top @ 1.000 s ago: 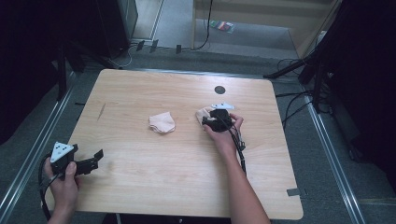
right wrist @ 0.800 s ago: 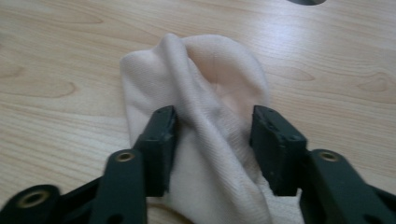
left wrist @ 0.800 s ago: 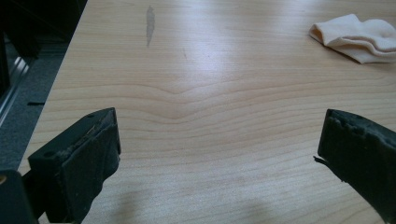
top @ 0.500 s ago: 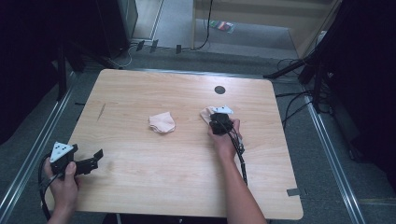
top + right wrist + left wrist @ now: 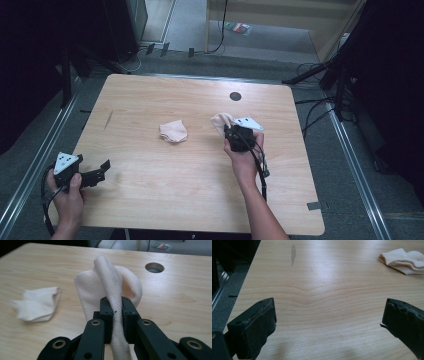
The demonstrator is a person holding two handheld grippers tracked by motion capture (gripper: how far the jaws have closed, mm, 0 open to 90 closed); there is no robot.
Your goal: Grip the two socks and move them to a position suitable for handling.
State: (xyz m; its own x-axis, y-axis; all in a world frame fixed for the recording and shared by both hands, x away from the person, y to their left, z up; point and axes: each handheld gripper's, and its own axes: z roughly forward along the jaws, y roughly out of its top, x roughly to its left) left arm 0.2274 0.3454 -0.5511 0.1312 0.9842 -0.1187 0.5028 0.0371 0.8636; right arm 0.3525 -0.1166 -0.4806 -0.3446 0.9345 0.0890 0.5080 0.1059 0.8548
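The right gripper (image 5: 116,312) has its jaws clamped on a fold of a cream sock (image 5: 110,285); the jaws have just been closing, and the fabric is pinched between the pads. In the right gripper view the sock rises out of the pinch as a ribbed ridge toward 12 o'clock, with the rest of it spreading behind the ridge. In the high view the right gripper (image 5: 236,136) sits slightly right of the table's centre, and the held sock (image 5: 220,121) shows at about 11 o'clock from it, bunched against the gripper's front. The round hole (image 5: 235,96) in the table (image 5: 150,200) lies at 12 o'clock from that gripper, apart from it. A second cream sock (image 5: 173,131) lies crumpled flat on the wood at about 9 o'clock from the right gripper, clearly separate from the held one; it appears at 9 o'clock in the right gripper view (image 5: 40,305) as well. The left gripper (image 5: 102,169) is near the table's left edge, at roughly 8 o'clock from the table's centre. In the left gripper view its jaws stand spread wide with bare wood between them, and the loose sock (image 5: 404,261) lies at about 1 o'clock, well apart. A dark streak (image 5: 293,253) marks the wood at 11 o'clock.
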